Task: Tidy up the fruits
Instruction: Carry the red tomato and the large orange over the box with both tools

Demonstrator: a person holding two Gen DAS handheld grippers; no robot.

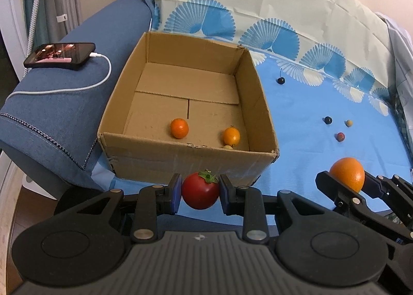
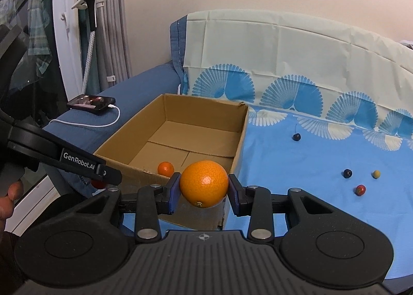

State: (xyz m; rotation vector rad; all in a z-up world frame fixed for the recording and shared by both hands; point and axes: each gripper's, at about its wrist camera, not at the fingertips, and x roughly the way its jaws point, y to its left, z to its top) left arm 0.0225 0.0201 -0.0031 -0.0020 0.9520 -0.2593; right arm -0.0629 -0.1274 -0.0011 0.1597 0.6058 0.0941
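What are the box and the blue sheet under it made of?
Box: corrugated cardboard, matte brown; folded bottom flaps, frayed rim and torn corner show it. Sheet: likely thin plastic or coated paper, slight sheen; sharp grid of fold creases and a printed fan pattern. Cannot tell which for sure.

Red tomato (image 1: 200,193) pinched in left claw (image 1: 199,193) — just before the cardboard box (image 1: 165,163).

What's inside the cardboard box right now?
Inside the cardboard box, two small orange fruits lie near the front wall, with a pale fruit peeking over its rim. That wall hides the floor strip right behind it.
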